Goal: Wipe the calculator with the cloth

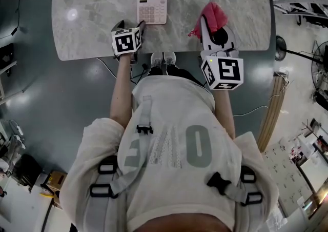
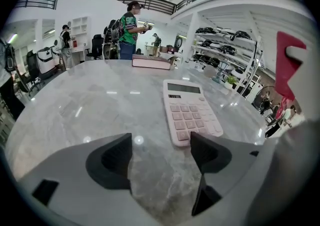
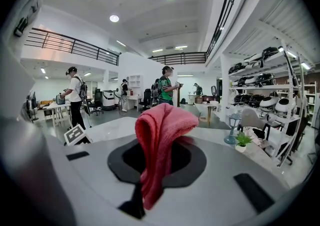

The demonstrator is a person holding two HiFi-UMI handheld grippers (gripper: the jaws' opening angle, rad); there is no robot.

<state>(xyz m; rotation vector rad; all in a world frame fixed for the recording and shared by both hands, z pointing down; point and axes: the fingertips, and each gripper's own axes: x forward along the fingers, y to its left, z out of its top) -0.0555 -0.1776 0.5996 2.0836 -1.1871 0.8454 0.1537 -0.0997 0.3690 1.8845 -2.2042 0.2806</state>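
The room was a big open workshop, with mezzanine rails overhead, racks of gear along one wall and a few people standing about at the far end. In front of the person, a grey marble table (image 1: 92, 15) carried a pink calculator (image 1: 152, 6), lying flat with its keys up.

The left gripper (image 2: 161, 157) sat low over the tabletop with its jaws spread wide. Only bare marble lay between them, and the tip of its right jaw was just beside the calculator's near edge. To me it looked placed there to steady the calculator, so it wouldn't skate across that slick stone once the rubbing began.

The right gripper (image 3: 157, 157) was clenched on a red cloth (image 3: 160, 135) — a fold bunched up above the jaws, a tail hanging below. It hung off to the calculator's right, well apart from it, so I judged no wiping had begun. The cloth seemed gripped that way to leave a soft pad free for the keys.
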